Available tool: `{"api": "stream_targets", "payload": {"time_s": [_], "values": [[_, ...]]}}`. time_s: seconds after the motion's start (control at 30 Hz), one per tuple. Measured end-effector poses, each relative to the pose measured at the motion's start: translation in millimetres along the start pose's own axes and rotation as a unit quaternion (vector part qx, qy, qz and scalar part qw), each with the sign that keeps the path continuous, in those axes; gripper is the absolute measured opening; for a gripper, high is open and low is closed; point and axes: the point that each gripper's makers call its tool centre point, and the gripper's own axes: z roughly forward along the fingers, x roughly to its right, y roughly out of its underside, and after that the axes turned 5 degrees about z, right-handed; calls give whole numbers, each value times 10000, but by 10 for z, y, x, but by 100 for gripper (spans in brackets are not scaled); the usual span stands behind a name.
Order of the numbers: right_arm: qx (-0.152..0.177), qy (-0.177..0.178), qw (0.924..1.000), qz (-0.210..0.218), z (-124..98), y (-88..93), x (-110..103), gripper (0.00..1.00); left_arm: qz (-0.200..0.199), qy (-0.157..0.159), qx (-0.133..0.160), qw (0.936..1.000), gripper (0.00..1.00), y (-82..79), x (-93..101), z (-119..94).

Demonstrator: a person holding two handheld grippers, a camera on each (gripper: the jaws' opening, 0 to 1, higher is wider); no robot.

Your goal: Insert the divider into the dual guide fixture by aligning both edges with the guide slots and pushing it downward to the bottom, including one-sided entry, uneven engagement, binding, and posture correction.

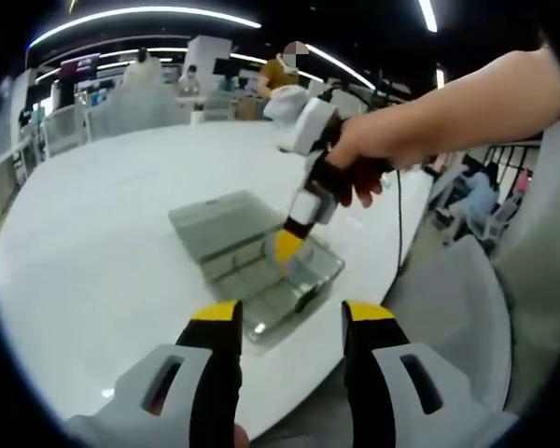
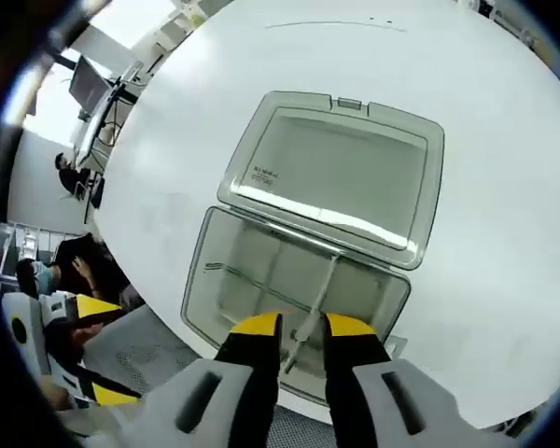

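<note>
The divider stands in the clear box, at lower centre of the right gripper view, gripped at its near end between the right gripper jaws. The hinged lid lies open above it on the white table. In the left gripper view, the left gripper is held released, short of the box, at lower centre.
</note>
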Motion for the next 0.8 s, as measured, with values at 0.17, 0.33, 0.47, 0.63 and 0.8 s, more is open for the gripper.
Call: {"api": "stream_targets", "payload": {"time_s": [0.17,0.33,0.47,0.63,0.8], "values": [[188,-146,9994,-268,-56,41,-13,10,13,-10,-65,10000,41,19,-2,-14],[396,-395,9977,-381,-118,82,-51,10,12,-34,-124,9999,41,29,-16,-31],[604,-578,9944,-639,-193,106,-117,11,-1,-63,-175,9998,41,47,-42,-42],[933,-760,9882,-952,-277,89,-172,11,-10,-121,-261,9996,41,55,-82,-58],[1223,-901,9794,-1331,-333,88,-200,10,9,-189,-359,9992,41,75,-131,-85]]}}
